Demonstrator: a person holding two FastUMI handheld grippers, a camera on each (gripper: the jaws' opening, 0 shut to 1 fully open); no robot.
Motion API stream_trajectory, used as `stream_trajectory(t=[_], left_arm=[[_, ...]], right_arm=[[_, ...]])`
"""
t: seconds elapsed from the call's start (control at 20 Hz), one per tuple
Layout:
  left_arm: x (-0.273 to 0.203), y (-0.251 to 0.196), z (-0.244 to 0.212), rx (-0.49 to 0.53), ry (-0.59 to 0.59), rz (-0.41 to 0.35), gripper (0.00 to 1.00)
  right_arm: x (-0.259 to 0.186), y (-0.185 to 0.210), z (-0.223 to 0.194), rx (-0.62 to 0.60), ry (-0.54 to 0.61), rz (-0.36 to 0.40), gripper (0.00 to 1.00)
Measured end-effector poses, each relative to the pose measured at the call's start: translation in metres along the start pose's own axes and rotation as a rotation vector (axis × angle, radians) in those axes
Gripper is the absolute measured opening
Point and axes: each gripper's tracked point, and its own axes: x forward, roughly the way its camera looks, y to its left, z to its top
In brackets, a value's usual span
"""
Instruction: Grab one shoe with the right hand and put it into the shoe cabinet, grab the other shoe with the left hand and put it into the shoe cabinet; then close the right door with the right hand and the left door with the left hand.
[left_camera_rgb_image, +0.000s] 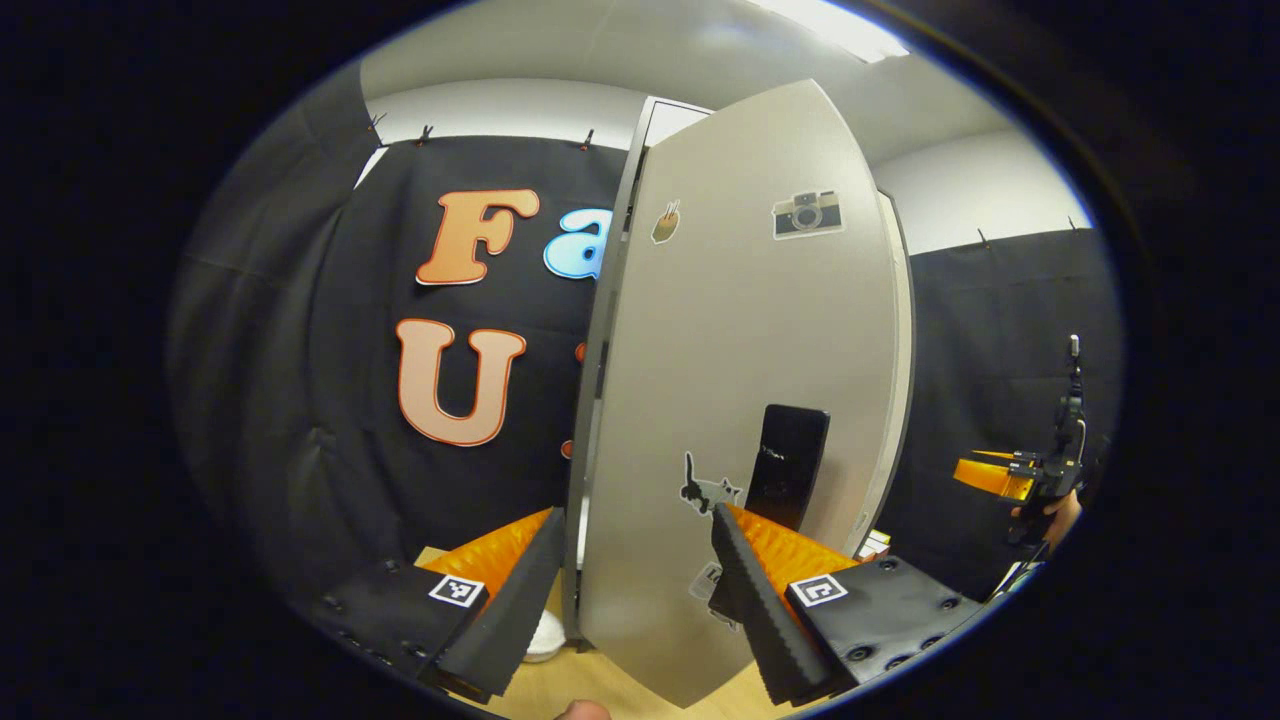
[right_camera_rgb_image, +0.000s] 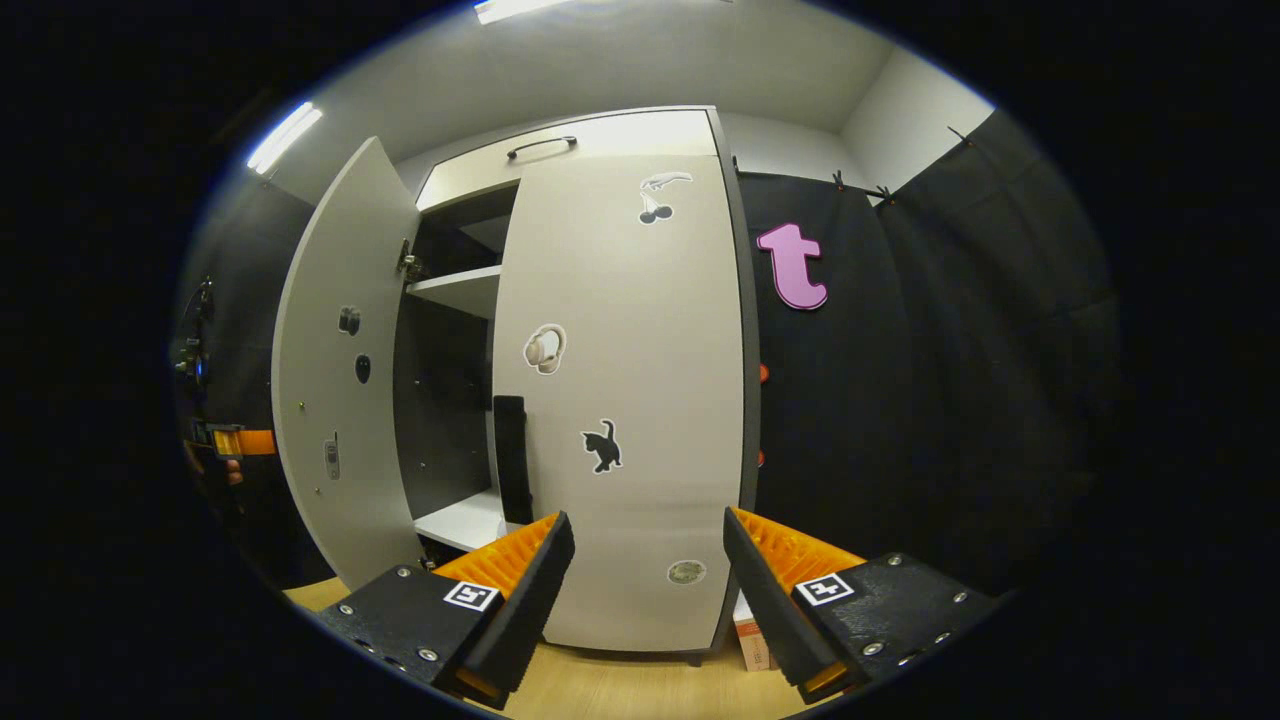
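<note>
Now I judge we are in the door-closing part of the job. On my left, the left gripper (left_camera_rgb_image: 635, 590) has its fingers spread wide and holds nothing; its view looks straight at the outer face of the left door (left_camera_rgb_image: 740, 400), which stands swung out, its free edge between my fingertips and its dark handle (left_camera_rgb_image: 787, 465) just beyond them. Low by the door's foot a bit of white shows, maybe one shoe (left_camera_rgb_image: 545, 635), too little to be sure.

Moving across, the right gripper view shows the shoe cabinet (right_camera_rgb_image: 560, 150) with that left door (right_camera_rgb_image: 335, 380) open, a shelf (right_camera_rgb_image: 460, 285) and dark interior behind it. The right door (right_camera_rgb_image: 625, 400) lies flat against the cabinet front, so I take it as shut. The right gripper (right_camera_rgb_image: 645, 590) hangs back from it, fingers wide apart, empty.

Next, I think, the left gripper must press on the left door's face and swing it to, keeping clear of the closing gap.
</note>
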Motion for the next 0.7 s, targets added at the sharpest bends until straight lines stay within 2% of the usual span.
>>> stream_trajectory(t=[0.15, 0.2, 0.35, 0.5, 0.65, 0.7], left_arm=[[0.012, -0.017, -0.001, -0.005, 0.003, -0.038, 0.93], [0.016, -0.025, -0.002, 0.001, 0.002, -0.057, 0.98], [0.029, -0.062, -0.011, 0.023, 0.014, -0.143, 0.94], [0.054, -0.068, -0.021, 0.08, 0.034, -0.115, 0.95], [0.073, -0.084, -0.029, 0.098, 0.057, -0.124, 0.95], [0.077, -0.086, -0.027, 0.113, 0.033, -0.115, 0.98]], right_arm=[[-0.004, -0.014, -0.001, 0.008, 0.002, -0.024, 0.92], [-0.006, -0.019, -0.002, 0.011, 0.004, -0.033, 0.92], [-0.012, -0.035, -0.006, 0.015, 0.01, -0.062, 0.92], [-0.02, -0.05, -0.007, 0.02, 0.017, -0.093, 0.92], [-0.028, -0.067, -0.007, 0.009, 0.016, -0.128, 0.92], [-0.032, -0.073, -0.007, 0.009, 0.014, -0.14, 0.92]])
